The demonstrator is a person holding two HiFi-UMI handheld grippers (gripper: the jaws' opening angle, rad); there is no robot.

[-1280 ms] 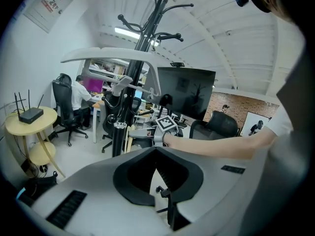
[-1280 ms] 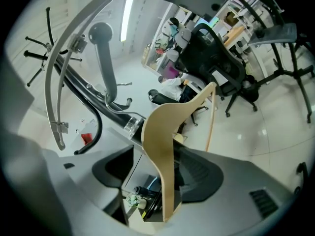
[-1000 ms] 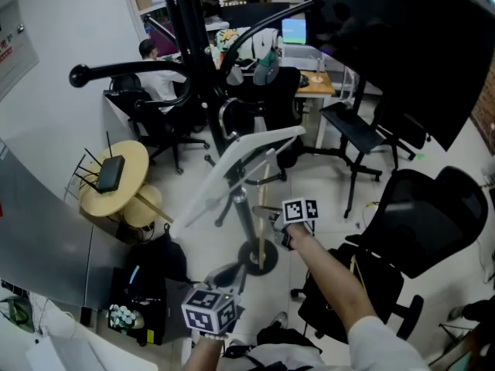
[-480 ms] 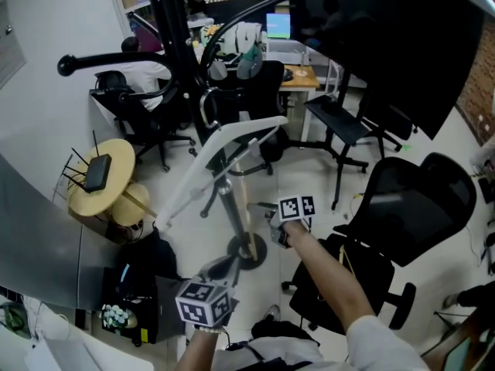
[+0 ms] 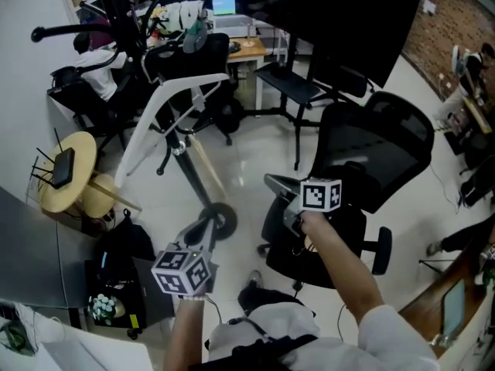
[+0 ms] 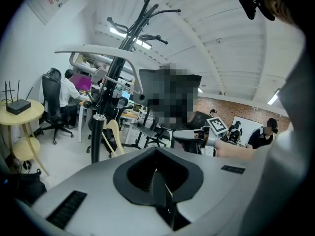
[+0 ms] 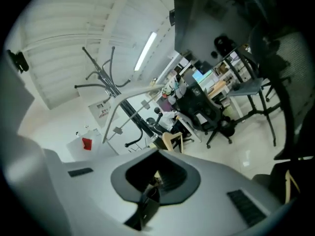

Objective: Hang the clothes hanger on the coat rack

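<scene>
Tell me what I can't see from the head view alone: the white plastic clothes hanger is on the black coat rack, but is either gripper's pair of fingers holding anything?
Observer: In the right gripper view, the right gripper has just closed its fingers together, and nothing is between them.
Operator: And the left one?
Observer: The left gripper is shut and empty in its own view too.
Operator: Is anything hanging higher up the rack?
Observer: The left gripper view shows the top prongs of the black coat rack, and they are bare. The white plastic clothes hanger hangs below them.
</scene>
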